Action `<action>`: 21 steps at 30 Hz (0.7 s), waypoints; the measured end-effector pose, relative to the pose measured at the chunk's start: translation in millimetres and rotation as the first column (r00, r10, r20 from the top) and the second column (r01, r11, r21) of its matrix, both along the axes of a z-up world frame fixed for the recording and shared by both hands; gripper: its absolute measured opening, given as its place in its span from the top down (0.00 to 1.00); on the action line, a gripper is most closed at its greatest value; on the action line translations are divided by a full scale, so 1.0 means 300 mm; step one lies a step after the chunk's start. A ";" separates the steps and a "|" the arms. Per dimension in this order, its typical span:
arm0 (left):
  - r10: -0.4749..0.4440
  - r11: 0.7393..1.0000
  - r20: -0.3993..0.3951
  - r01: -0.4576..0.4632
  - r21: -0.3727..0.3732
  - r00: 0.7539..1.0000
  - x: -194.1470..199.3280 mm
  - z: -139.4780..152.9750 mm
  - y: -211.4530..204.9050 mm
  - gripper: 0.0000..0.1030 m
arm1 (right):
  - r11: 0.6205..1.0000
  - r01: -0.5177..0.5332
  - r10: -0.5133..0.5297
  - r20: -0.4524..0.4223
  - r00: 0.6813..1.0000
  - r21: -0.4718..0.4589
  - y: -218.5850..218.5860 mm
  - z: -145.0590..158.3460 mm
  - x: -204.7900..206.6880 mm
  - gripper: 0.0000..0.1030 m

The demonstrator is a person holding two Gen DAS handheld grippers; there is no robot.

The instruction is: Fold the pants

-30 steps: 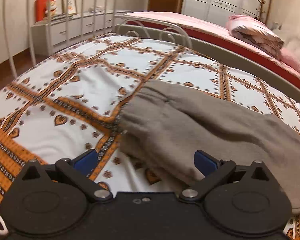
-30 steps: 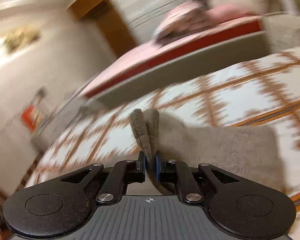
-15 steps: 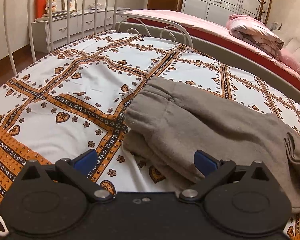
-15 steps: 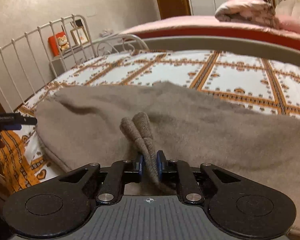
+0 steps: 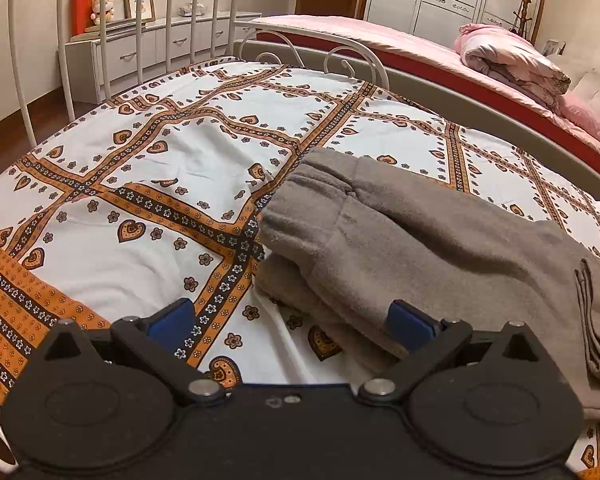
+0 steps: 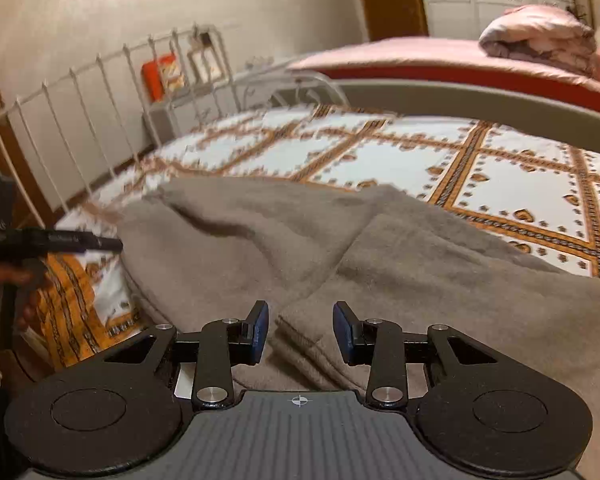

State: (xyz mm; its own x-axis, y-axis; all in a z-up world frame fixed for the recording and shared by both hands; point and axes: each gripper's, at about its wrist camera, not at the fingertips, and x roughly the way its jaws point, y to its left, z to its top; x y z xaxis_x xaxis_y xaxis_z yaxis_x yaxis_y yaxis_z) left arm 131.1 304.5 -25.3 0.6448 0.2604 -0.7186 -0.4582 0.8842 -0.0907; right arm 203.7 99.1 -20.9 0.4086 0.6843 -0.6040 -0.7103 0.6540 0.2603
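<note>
Grey fleece pants [image 5: 400,240] lie folded on a bed with a white and orange patterned sheet [image 5: 160,184]. Their leg ends [image 5: 592,320] rest on top of the fold at the right. My left gripper [image 5: 290,316] is open wide just short of the folded pants' near left corner, holding nothing. In the right wrist view the pants [image 6: 260,240] fill the middle. My right gripper [image 6: 300,320] is opening its jaws. The leg ends [image 6: 300,344] lie loose between the pads, which no longer press on them.
A white metal bed rail [image 5: 100,40] runs along the left and far end. Beyond it stand a white drawer unit [image 5: 160,48] and a second bed [image 5: 380,32] with a rolled pink quilt [image 5: 512,60]. A person's hand [image 6: 4,280] shows at the left.
My right gripper swung in over the pants with the leg ends, laid them on top and opened off them. The left gripper stayed put.
</note>
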 end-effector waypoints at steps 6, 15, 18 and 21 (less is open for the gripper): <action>-0.002 1.000 -0.013 0.002 0.000 1.000 -0.005 -0.008 0.006 0.06 | 0.996 -0.003 0.001 -0.017 1.000 -0.093 0.065 -0.085 0.041 0.64; 0.011 1.000 -0.025 -0.011 -0.003 1.000 -0.014 -0.020 0.032 0.06 | 1.000 -0.006 0.006 -0.033 0.999 -0.010 0.022 -0.030 0.002 0.84; 0.018 1.000 -0.033 -0.018 -0.013 0.999 -0.007 -0.024 0.029 0.06 | 0.992 -0.069 0.063 -0.056 0.996 -0.110 0.072 -0.101 -0.011 0.72; -0.012 1.000 -0.039 0.012 0.014 0.999 -0.006 -0.022 0.012 0.06 | 0.999 -0.036 0.037 -0.045 0.998 0.014 0.010 -0.027 -0.003 0.62</action>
State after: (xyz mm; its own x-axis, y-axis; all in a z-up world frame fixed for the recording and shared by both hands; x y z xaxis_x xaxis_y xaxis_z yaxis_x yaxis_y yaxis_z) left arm 129.3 308.0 -32.0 0.6197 0.2635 -0.7393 -0.4505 0.8907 -0.0601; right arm 202.9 102.2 -29.0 0.3558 0.7060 -0.6123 -0.7207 0.6244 0.3012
